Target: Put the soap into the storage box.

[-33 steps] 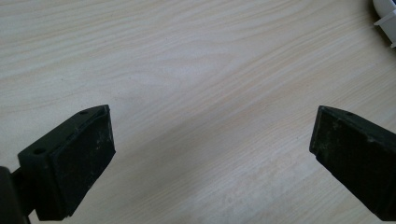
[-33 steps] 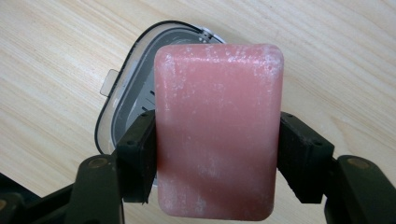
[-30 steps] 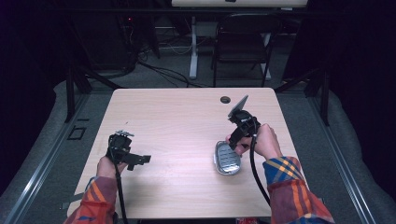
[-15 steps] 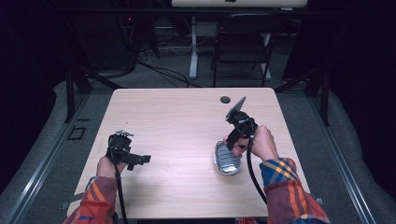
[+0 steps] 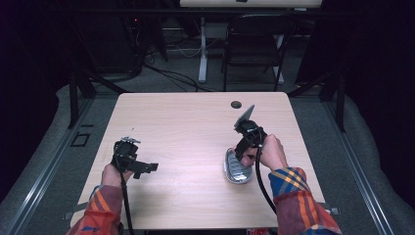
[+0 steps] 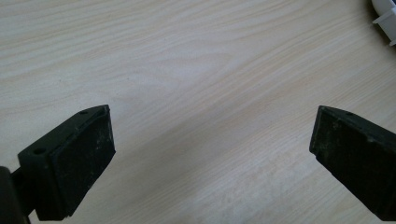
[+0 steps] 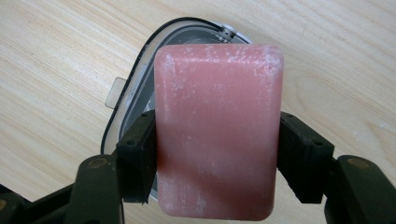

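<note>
My right gripper [image 7: 217, 156] is shut on a pink soap bar [image 7: 218, 116], its jaws pressing the bar's two long sides. Directly under the bar lies an open grey soap case [image 7: 132, 95] with a dark rim and a small tab on its side. In the high view the right gripper [image 5: 243, 152] hovers over the case [image 5: 235, 171] at the table's right half. Near the front left, my left gripper [image 5: 146, 168] points right just above the wood. Its jaws stand wide apart with bare table between them in the left gripper view [image 6: 212, 154].
The light wooden table [image 5: 186, 127] has a small dark cable hole [image 5: 236, 104] near its far edge. A white plastic edge [image 6: 385, 16] shows at the top right of the left gripper view. Behind the table stand a black chair [image 5: 254, 46] and desk legs.
My right hand has shifted a little to the left with the soap bar, ending more squarely over the case. The left gripper has stayed put.
</note>
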Demonstrator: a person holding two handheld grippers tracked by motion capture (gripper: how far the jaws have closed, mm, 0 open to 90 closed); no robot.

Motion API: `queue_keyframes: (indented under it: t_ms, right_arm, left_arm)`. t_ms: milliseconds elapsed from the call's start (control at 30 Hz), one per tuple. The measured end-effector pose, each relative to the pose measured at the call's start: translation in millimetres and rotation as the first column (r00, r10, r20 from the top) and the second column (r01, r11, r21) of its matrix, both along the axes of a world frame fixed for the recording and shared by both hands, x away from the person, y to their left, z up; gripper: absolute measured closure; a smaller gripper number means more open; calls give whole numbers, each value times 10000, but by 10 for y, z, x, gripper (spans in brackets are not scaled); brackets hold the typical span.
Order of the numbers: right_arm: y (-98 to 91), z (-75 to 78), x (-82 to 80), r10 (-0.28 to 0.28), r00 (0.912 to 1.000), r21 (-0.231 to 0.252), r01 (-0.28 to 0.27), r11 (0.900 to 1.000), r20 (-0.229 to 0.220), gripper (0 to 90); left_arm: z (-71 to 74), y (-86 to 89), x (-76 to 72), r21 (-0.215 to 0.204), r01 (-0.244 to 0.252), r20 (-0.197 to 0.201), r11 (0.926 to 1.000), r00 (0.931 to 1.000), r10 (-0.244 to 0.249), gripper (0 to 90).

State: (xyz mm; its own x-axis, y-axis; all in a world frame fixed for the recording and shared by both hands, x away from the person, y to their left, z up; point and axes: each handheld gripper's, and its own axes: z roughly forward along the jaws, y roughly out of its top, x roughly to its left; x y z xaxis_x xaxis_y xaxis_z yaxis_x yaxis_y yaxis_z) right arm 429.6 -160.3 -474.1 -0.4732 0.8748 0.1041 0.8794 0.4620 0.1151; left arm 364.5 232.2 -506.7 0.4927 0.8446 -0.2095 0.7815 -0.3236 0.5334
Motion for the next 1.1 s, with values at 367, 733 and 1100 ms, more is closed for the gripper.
queue_keyframes:
  t_ms: [367,733,1100]
  right_arm:
    - [12,-122,8,-229,9994,-166,225,9996,-265,366]
    - [94,-197,12,-459,9985,-490,443,9978,-307,365]
    - [73,-194,11,-889,9952,-306,877,9957,-405,363]
  left_arm:
    - [-3,-1,4,-15,-19,-8,10000,10000,19,0]
    - [0,5,4,-29,-17,-18,10000,10000,17,0]
    - [8,5,2,-24,-25,61,10000,10000,25,0]
